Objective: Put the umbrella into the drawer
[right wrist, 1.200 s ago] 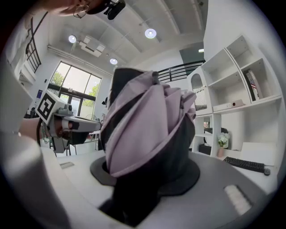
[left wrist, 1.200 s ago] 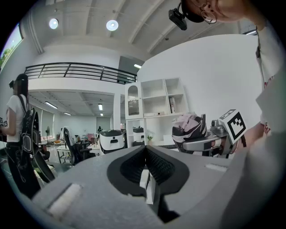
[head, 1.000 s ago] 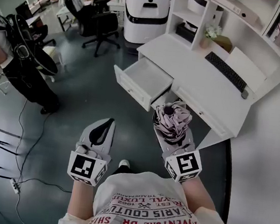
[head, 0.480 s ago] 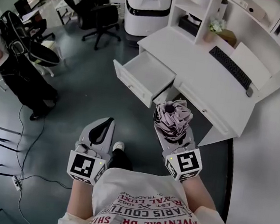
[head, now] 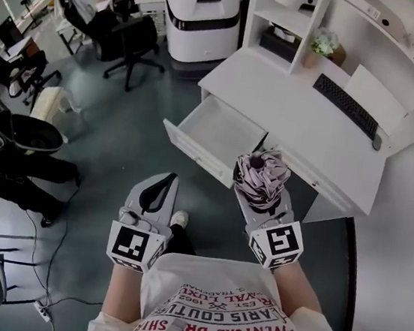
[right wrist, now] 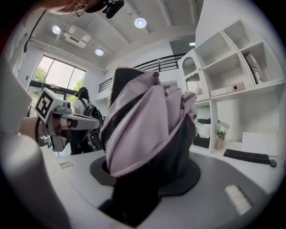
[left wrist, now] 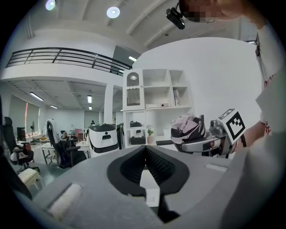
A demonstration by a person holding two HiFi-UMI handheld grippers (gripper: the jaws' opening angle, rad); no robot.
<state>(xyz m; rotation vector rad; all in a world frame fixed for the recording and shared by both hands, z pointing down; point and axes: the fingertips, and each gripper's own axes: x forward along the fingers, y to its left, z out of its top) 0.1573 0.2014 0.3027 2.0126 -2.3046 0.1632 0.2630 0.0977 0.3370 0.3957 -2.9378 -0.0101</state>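
1. Umbrella (head: 260,177): folded, lilac & black, pinched btwn the fingers (right wrist: 241,183) of the right gripper (head: 260,194). Roughly upright, canopy folds bunched above the fingers, dark lower part wedged down in the gap btwn them.
2. Right fingers: held partway apart by the umbrella, pressing on it from both sides.
3. Left gripper (head: 164,181): fingers (left wrist: 89,179) pressed together at the tips, w/ only a dark diamond-shaped hollow behind the tips. Empty. Alongside the right gripper, off to the left of its fingers, well apart from the umbrella.
4. Seen from the left gripper view: umbrella & right gripper up to the right of the left fingers, at about the same height.
5. Drawer (head: 227,124): white, pulled open, ahead of the right fingers & a little to their left. Umbrella not in it yet; near its front right corner in the head view, on the near side.
6. Counter (head: 301,139): white, ahead & to the right of the right fingers, drawer sticking out of its front. Keyboard (head: 347,105) on top toward the far edge; small flower pot (head: 323,44) farther back by the white shelves (head: 284,12).
7. Farther ahead of the left fingers: white & black machine (head: 197,8), dark office chair (head: 130,33), grey floor (head: 119,142) under both grippers.
8. Marker cube (head: 134,246) at the back end of each gripper, forearm (head: 120,293) behind each; pale shirt (head: 226,307) w/ red print at the bottom of the head view.
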